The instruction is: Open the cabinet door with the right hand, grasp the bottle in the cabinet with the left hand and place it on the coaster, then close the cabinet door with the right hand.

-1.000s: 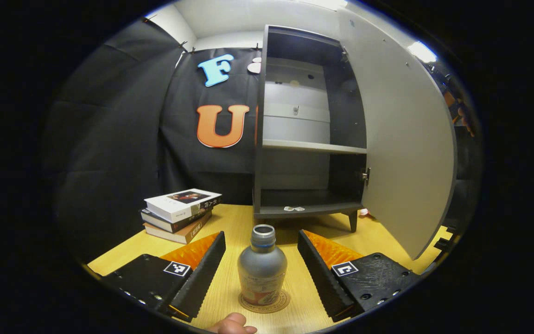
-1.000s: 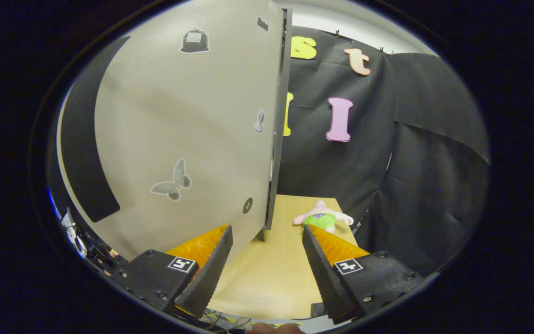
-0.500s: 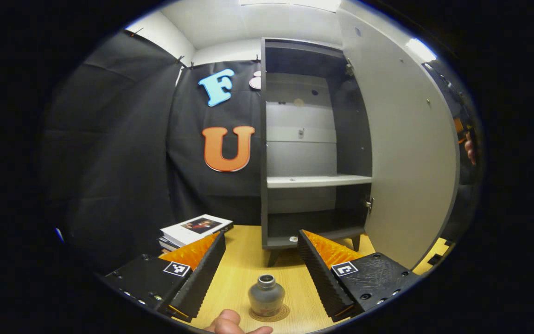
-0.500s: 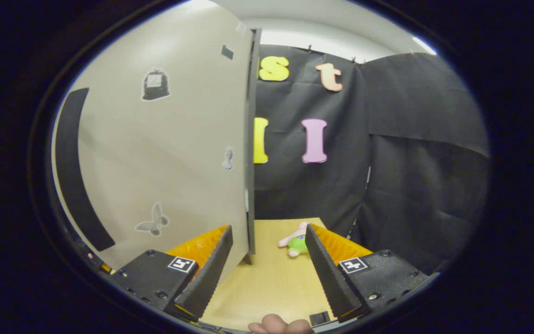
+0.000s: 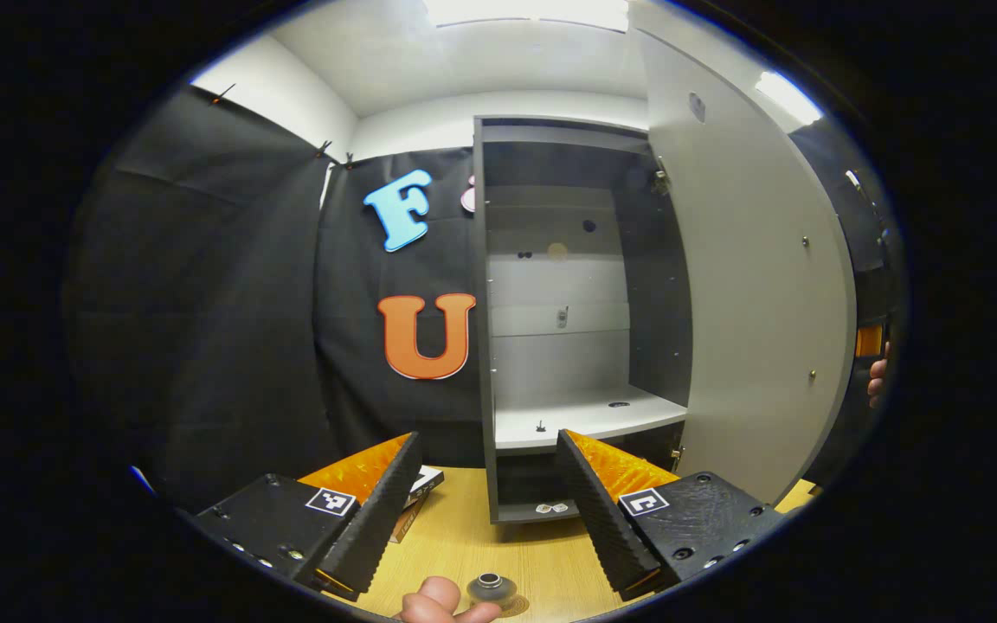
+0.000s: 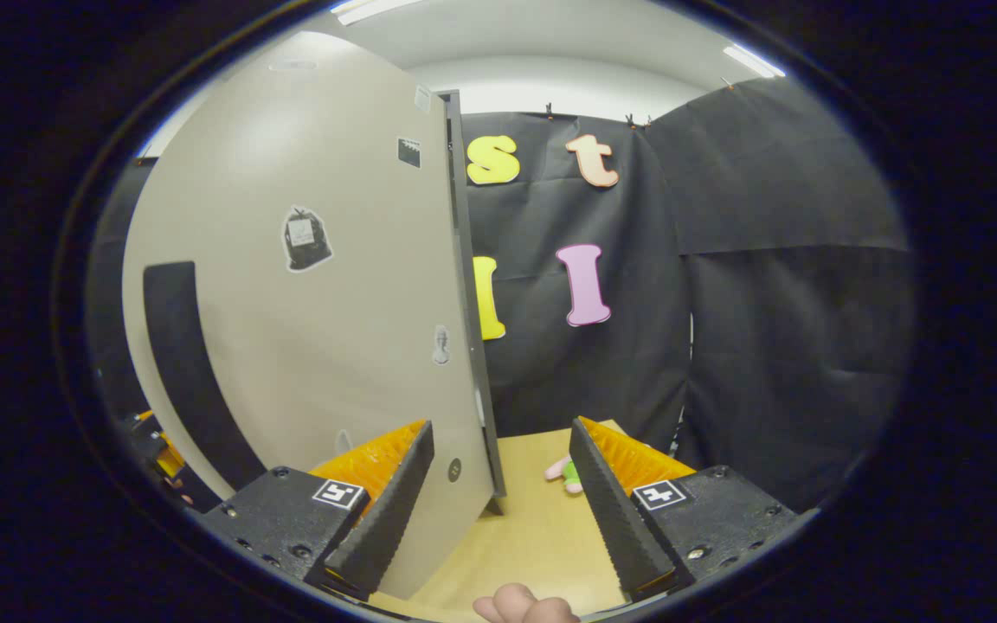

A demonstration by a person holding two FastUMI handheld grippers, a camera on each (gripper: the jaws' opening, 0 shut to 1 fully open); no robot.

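The left gripper (image 5: 488, 502) hangs over the bench (image 5: 516, 554) with its 2 fingers spread apart and nothing between them. Just below it, at the near edge of the left gripper view, the bottle (image 5: 491, 588) stands on the coaster (image 5: 517, 603), seen from above with its open mouth up; a thumb (image 5: 434, 600) sits just left of it. Farther off stands the cabinet (image 5: 581, 311), its door (image 5: 758, 285) swung open to the right, with 1 pale shelf (image 5: 589, 417) inside. A stack of books (image 5: 416, 493) lies on the bench left of the cabinet.

The right gripper (image 6: 501, 502) is also spread wide and holds nothing. The door (image 6: 317, 311) stands just beyond its left finger, with the door's hinge edge between the fingers. A plush toy (image 6: 569, 473) lies far on the bench (image 6: 542, 536) near the right finger.
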